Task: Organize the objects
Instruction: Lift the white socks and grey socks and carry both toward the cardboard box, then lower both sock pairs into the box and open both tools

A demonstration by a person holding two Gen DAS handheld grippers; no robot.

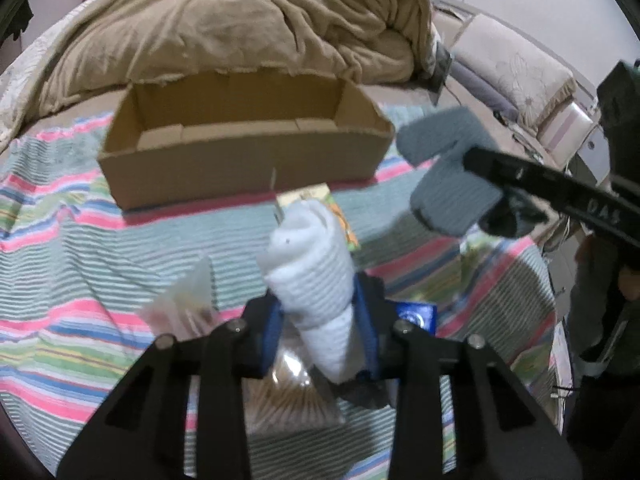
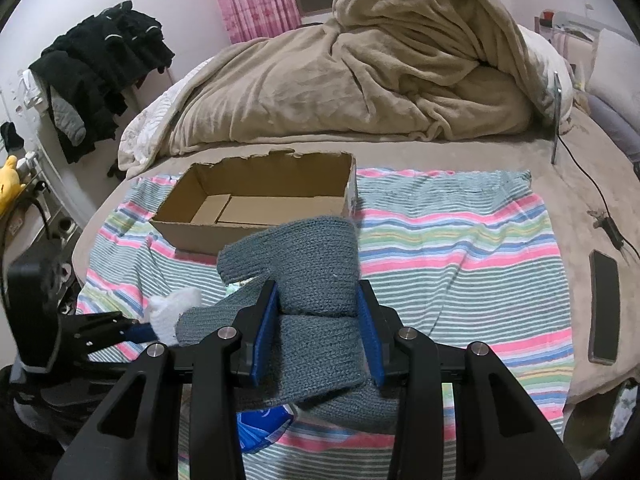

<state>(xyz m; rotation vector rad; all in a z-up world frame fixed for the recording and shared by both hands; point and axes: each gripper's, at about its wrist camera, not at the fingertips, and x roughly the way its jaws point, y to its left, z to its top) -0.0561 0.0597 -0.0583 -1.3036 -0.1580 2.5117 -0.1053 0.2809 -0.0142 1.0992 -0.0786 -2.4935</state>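
Note:
My left gripper (image 1: 320,304) is shut on a rolled white sock (image 1: 312,268), which sticks up between the blue pads above the striped blanket (image 1: 80,240). The right gripper (image 2: 318,312) is shut on a folded grey-blue knitted piece (image 2: 308,264), seen from the left wrist view as a grey bundle (image 1: 448,176) hanging at the right. An open empty cardboard box (image 1: 240,160) (image 2: 256,200) lies on the blanket behind both. In the right wrist view the left gripper (image 2: 152,326) and its white sock (image 2: 172,308) show at lower left.
A clear bag of thin sticks (image 1: 288,392), a blue packet (image 1: 416,316) (image 2: 264,428) and a yellow-green packet (image 1: 316,200) lie on the blanket. A beige duvet (image 2: 360,80) is heaped behind the box. A phone (image 2: 604,308) and cable (image 2: 592,196) lie at the right.

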